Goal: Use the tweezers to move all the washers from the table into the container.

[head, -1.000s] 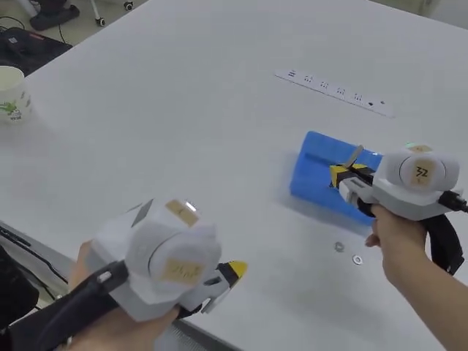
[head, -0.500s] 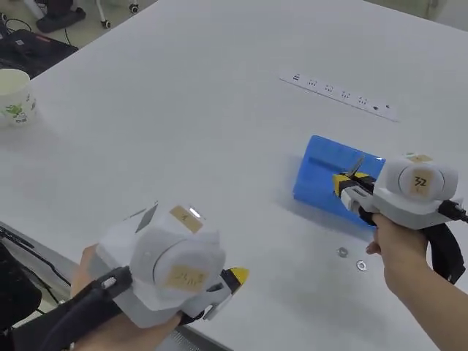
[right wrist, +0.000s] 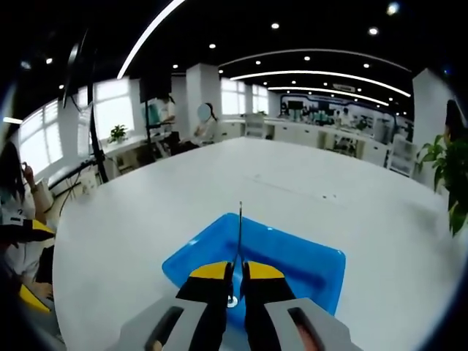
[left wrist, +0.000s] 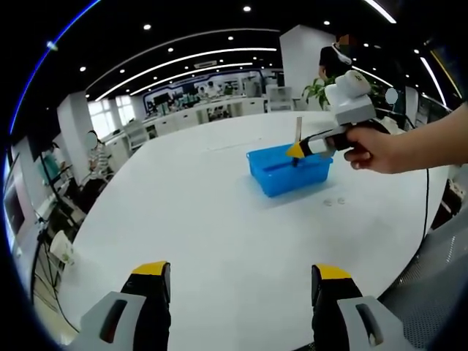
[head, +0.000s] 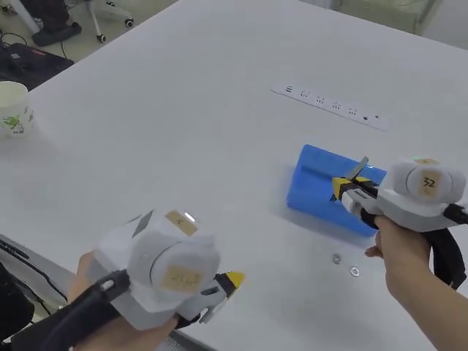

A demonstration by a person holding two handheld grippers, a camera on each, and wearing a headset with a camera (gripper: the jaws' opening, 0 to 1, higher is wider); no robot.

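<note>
Right gripper [head: 340,186] clamps tweezers [head: 357,168] over container [head: 314,183], likely for a drop. Left gripper [left wrist: 241,270] idles wide by desk [head: 183,110] near edge. Two washers [head: 336,259] lie beside container.

Blue container [head: 314,186], two washers [head: 336,259] beside, tweezers [head: 357,168] above

Bright, even light from ceiling strips [right wrist: 314,73], soft shadows on the table [head: 183,124]; fisheye edges bend, perhaps blurred.
</note>
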